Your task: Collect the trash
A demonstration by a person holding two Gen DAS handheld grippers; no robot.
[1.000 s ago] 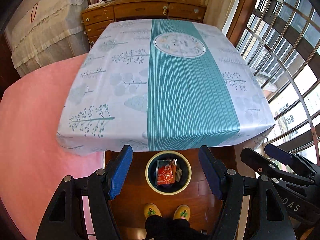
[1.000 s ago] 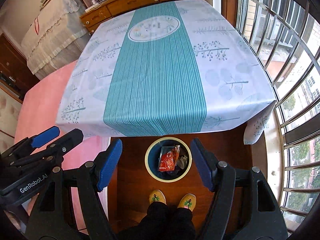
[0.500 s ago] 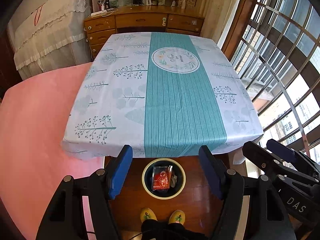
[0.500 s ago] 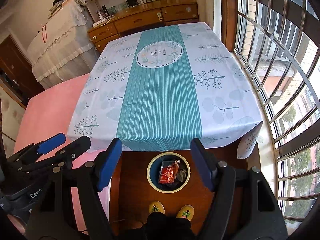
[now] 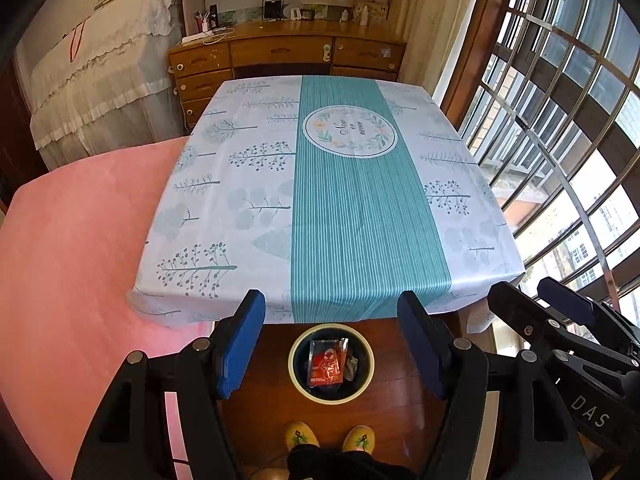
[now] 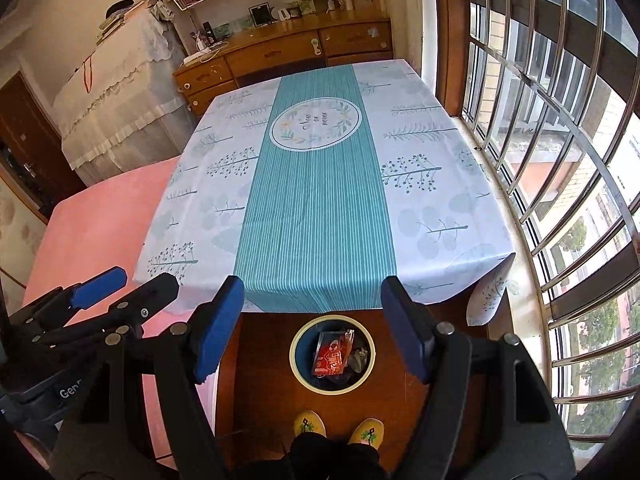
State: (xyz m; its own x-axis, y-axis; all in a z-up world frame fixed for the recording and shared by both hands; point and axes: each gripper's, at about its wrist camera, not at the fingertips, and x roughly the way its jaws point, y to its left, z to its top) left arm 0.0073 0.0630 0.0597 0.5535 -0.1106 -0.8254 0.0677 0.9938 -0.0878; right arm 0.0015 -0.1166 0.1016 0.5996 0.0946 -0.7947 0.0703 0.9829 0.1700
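— Tools? I see my left tool (image 5: pixel 331 340) and right tool (image 6: pixel 312 328) both spread wide, holding nothing
— Trash?
— Red wrapper (image 5: pixel 327 367) lies in the bin (image 5: pixel 295 376) on the floor, below the tabletop (image 5: pixel 256 200) edge

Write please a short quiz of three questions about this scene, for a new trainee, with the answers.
1. True or false: the red packet lies on the tablecloth.
2. What does the left gripper hold? A) the red packet B) nothing C) a slipper
3. Fill in: the bin stands on the floor between the table's near edge and the person's ______.

Key
1. False: it lies in the bin.
2. B: the jaws are open and empty, as are those of the right gripper.
3. Slippers.
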